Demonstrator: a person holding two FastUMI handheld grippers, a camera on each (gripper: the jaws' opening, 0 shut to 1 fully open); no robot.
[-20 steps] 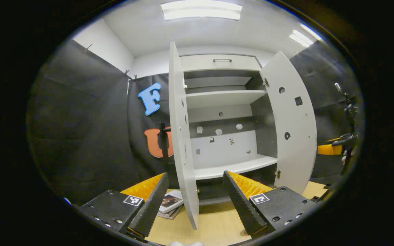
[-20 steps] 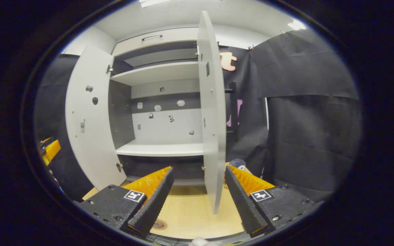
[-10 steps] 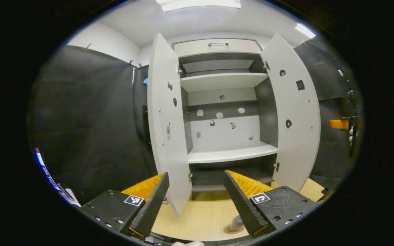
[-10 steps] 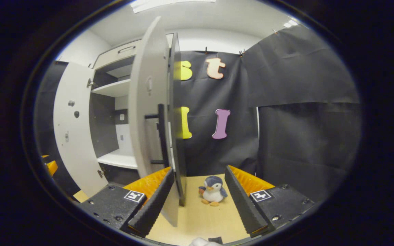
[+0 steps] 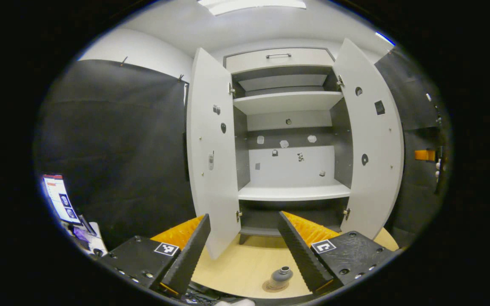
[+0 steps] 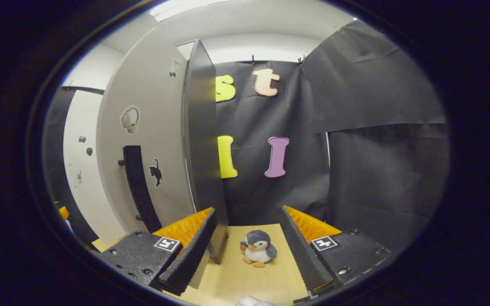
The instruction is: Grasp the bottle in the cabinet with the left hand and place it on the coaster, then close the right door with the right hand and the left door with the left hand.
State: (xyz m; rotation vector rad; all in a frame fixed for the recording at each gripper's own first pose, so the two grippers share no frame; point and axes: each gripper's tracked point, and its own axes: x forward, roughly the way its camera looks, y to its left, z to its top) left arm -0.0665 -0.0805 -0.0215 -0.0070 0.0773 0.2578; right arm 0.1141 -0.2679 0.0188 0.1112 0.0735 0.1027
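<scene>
the bottle [image 5: 280, 277] sits on its coaster [image 5: 274, 286] on the surface, so that's done; both doors remain open, and my left claw [image 5: 245, 246] and right claw [image 6: 247, 246] gape empty

Our left gripper [image 5: 243, 246] sits at the bottom centre of the left gripper view, its 2 fingers [image 5: 185, 259] spread wide with nothing between them. Our right gripper [image 6: 247, 244] sits likewise at the bottom of the right gripper view, its 2 fingers [image 6: 302, 255] parted and gripping nothing.
</scene>
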